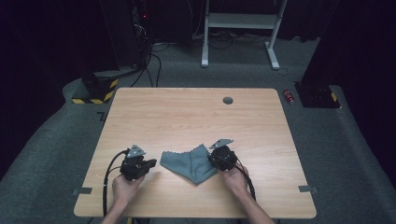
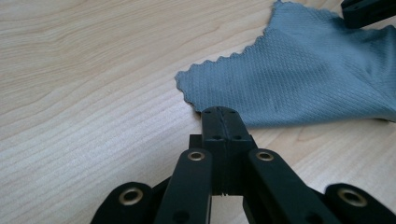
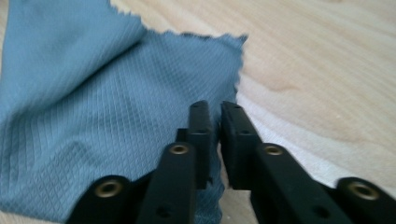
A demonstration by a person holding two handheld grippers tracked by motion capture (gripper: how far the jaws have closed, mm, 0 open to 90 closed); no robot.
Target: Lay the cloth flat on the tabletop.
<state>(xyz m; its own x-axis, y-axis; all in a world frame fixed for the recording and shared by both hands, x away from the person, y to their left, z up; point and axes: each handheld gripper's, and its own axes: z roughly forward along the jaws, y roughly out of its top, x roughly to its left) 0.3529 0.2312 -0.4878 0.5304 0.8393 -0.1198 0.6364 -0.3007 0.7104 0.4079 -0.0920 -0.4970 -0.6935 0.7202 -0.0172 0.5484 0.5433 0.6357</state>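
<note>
A grey-blue cloth (image 1: 187,163) lies crumpled and partly folded on the wooden table (image 1: 196,116), near its front edge between my two hands. My left gripper (image 1: 152,164) lies low at the cloth's left side, pointing at it. In the left gripper view the left gripper (image 2: 219,113) is shut with nothing between its jaws, its tips just short of the cloth's (image 2: 303,79) scalloped edge. My right gripper (image 1: 214,161) is over the cloth's right side. In the right gripper view my right gripper (image 3: 215,112) shows a narrow gap between its jaws above the cloth (image 3: 93,93), near its edge.
A round grommet hole (image 1: 228,100) sits near the table's far edge. Tape strips (image 1: 82,191) mark both front sides. Beyond the table, on the carpet, stand a white frame (image 1: 240,21), cables and a red object (image 1: 289,96). The other gripper's jaw (image 2: 366,11) shows at the left gripper view's top right.
</note>
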